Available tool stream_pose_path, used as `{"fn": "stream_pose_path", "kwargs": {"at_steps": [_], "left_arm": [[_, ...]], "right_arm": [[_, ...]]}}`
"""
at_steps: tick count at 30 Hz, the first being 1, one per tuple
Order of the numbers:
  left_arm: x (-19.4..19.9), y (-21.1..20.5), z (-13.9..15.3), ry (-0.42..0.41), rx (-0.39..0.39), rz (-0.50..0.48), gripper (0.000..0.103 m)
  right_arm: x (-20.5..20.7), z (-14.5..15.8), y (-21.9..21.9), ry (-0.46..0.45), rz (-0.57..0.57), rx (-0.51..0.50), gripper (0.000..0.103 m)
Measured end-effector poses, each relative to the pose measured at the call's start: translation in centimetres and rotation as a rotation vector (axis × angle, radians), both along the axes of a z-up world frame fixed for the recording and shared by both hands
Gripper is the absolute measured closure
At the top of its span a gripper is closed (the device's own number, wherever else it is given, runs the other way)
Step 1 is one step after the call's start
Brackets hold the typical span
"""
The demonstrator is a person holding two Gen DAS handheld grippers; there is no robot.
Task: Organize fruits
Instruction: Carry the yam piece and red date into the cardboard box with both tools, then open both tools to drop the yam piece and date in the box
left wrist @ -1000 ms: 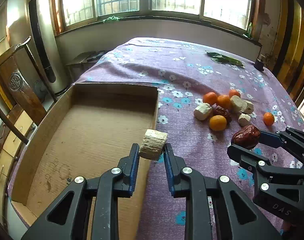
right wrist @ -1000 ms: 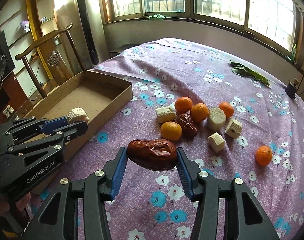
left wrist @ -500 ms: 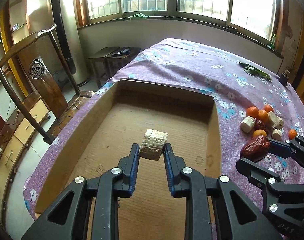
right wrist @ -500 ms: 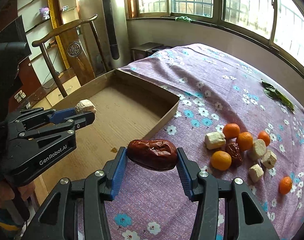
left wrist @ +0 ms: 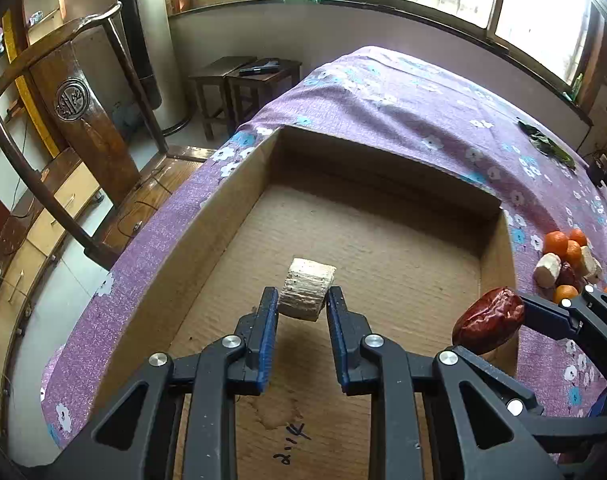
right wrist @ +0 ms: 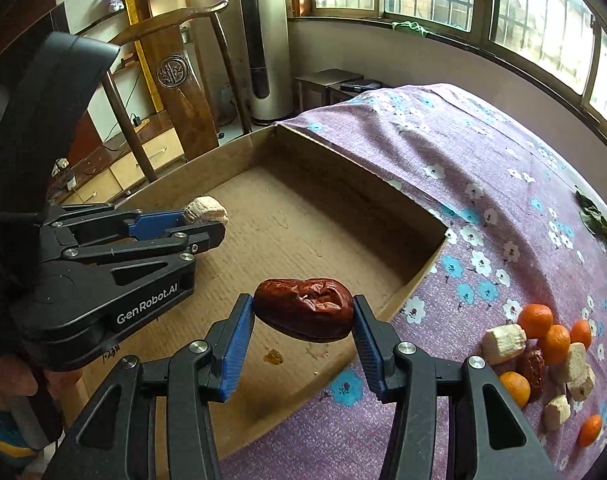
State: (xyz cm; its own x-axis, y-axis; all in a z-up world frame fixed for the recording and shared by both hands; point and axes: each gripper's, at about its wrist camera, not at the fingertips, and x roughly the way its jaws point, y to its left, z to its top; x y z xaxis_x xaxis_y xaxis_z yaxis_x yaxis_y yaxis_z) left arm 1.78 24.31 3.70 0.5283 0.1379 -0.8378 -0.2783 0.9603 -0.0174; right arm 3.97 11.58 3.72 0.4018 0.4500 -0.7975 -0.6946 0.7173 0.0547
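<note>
My left gripper (left wrist: 302,307) is shut on a pale ridged chunk (left wrist: 306,294) and hangs over the floor of the shallow cardboard box (left wrist: 383,240). My right gripper (right wrist: 301,314) is shut on a wrinkled red date (right wrist: 303,309), above the box's near right part. In the left wrist view the date (left wrist: 488,320) shows at the right, over the box's right wall. From the right wrist view the left gripper (right wrist: 207,224) with its chunk (right wrist: 204,210) sits to the left. A pile of oranges (right wrist: 537,320), pale chunks (right wrist: 503,344) and another date (right wrist: 533,366) lies on the purple cloth.
The box lies at the left end of a table under a purple flowered cloth (left wrist: 403,100). A wooden chair (left wrist: 79,120) and stools (left wrist: 243,76) stand beyond the table's edge. Green leaves (left wrist: 543,144) lie far right near the window.
Both grippers have swung left from over the cloth to above the box, each still carrying its piece. The fruit pile has slid towards the right edge of both views.
</note>
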Motion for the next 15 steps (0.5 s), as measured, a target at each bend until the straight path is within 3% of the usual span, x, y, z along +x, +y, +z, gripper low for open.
{"fn": "stream_pose_path", "kwargs": {"at_steps": [5, 9, 11, 13, 14, 15], "left_arm": [[0.8, 0.6, -0.9, 0.038, -0.031, 0.019, 0.079], [1.0, 0.4, -0.9, 0.047, -0.008, 0.016, 0.078], [0.9, 0.4, -0.9, 0.047, -0.001, 0.024, 0.066], [0.8, 0.8, -1.0, 0.044, -0.015, 0.034, 0.041], [0.7, 1.0, -1.0, 0.039, -0.027, 0.038, 0.039], [0.6, 1.1, -0.9, 0.036, -0.031, 0.045, 0.039]], "right_arm": [[0.8, -1.4, 1.5, 0.024, 0.038, -0.022, 0.049], [0.9, -2.5, 2.4, 0.03, 0.066, -0.034, 0.049], [0.9, -2.9, 2.6, 0.025, 0.063, -0.034, 0.049], [0.9, -2.9, 2.4, 0.03, 0.055, -0.022, 0.046], [0.9, -2.7, 2.2, 0.03, 0.051, -0.009, 0.043], [0.8, -2.5, 2.1, 0.025, 0.044, 0.0, 0.035]]}}
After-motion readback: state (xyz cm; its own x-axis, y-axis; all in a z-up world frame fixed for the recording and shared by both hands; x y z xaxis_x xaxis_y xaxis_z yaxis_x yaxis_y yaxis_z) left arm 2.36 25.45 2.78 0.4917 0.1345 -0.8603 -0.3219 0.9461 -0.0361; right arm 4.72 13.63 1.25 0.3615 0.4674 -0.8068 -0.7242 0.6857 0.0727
